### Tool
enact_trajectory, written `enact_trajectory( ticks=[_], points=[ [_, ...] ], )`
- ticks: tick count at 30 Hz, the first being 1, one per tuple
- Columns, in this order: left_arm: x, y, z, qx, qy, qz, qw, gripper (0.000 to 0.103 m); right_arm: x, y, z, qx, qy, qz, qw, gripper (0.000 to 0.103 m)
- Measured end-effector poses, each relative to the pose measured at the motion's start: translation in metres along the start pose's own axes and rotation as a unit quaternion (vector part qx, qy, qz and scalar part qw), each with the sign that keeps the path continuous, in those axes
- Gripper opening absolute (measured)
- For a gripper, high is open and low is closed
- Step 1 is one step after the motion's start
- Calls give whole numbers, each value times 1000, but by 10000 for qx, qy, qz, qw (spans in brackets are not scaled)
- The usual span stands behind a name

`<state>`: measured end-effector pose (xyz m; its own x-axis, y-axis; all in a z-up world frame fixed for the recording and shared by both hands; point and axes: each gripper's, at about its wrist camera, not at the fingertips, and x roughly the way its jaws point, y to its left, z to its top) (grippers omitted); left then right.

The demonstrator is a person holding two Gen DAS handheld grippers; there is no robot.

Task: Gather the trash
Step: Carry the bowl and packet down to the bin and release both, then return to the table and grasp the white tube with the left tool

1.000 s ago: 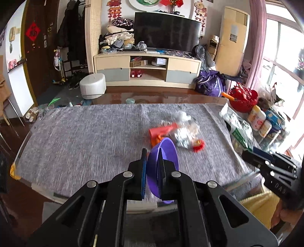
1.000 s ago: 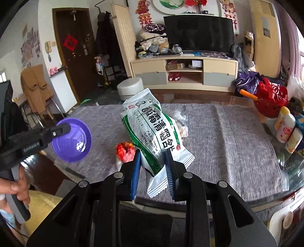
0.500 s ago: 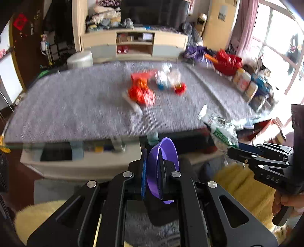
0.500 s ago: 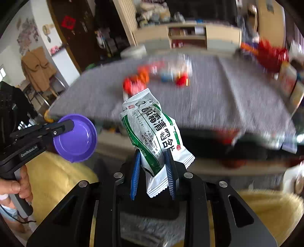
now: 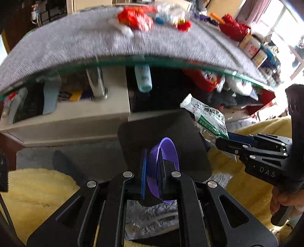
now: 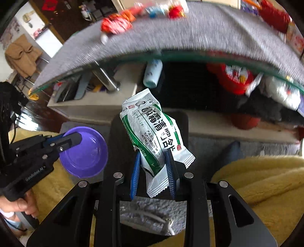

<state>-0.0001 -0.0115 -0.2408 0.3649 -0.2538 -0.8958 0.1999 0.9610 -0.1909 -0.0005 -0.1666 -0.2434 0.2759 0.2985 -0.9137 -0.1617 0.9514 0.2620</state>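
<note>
The left gripper (image 5: 153, 172) is clenching the rim of a purple plastic bowl (image 5: 163, 167), holding it on edge between its two fingers; seen from the right wrist view, that bowl (image 6: 84, 152) is hanging with its hollow facing the camera, beside and left of the packet. The right gripper (image 6: 154, 171) is grasping a white and green snack packet (image 6: 152, 133) near its lower end, the packet standing up and leaning slightly to the right; its blue pads are sitting on either side of the crumpled foil, and I cannot tell how firmly they are pressing. In the left wrist view the same packet (image 5: 209, 117) is sticking out from the right gripper (image 5: 226, 139), up and to the left. Both grippers are pointing steeply downward over a dark square bin (image 5: 163, 140) that is standing on the floor in front of the bench (image 5: 66, 45); the bowl and the packet are both hanging above its opening, neither touching it. More trash, red wrappers (image 5: 136, 17) among it, is lying blurred on the grey cloth at the far part of the bench; a pale blue bottle (image 5: 143, 77) is showing under the glass edge. A hand (image 6: 19, 205) is gripping the left handle at the lower left; yellow fleece (image 6: 266, 180) is lying on both sides of the bin.
</note>
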Motion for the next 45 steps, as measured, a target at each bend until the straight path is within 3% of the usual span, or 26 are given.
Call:
enact_trajectory(
  ticks=[6, 8, 10, 12, 13, 17, 19, 22, 27, 36, 41, 45],
  points=[
    [31, -7, -10, 95, 428, -123, 9990, 9, 18, -11, 0, 219, 198, 118, 9995, 31],
    [36, -6, -10, 74, 483, -131, 9987, 9, 19, -13, 1, 234, 216, 132, 9994, 37],
    [39, -4, -9, 63, 521, -98, 9986, 22, 19, -12, 4, 233, 237, 160, 9993, 42],
    [40, -2, -8, 52, 521, -45, 9986, 48, 19, -11, 7, 229, 226, 132, 9994, 55],
    [39, -1, -8, 50, 518, -2, 9986, 51, 18, -12, 8, 221, 191, 92, 9995, 65],
    [36, 4, -5, 11, 512, 131, 9986, 61, 10, -16, 15, 304, 47, 12, 9995, 69],
    [30, 6, -3, 36, 434, 286, 9986, 68, 3, -20, 18, 361, -73, -55, 9993, 79],
    [15, 8, 4, 132, 216, 500, 9984, 78, -11, -29, 25, 474, -264, -142, 9984, 85],
    [-16, 13, 22, 151, -178, 683, 9974, 94, -39, -43, 42, 601, -630, -156, 9961, 88],
    [-47, 25, 71, -51, -655, 727, 9952, 95, -75, -51, 96, 456, -1189, -400, 9910, 88],
    [-47, 32, 101, -261, -838, 580, 9945, 95, -74, -48, 129, 340, -1357, -430, 9892, 88],
    [-35, 34, 127, -222, -884, 717, 9933, 95, -64, -38, 155, 147, -1433, -444, 9886, 88]
  ],
)
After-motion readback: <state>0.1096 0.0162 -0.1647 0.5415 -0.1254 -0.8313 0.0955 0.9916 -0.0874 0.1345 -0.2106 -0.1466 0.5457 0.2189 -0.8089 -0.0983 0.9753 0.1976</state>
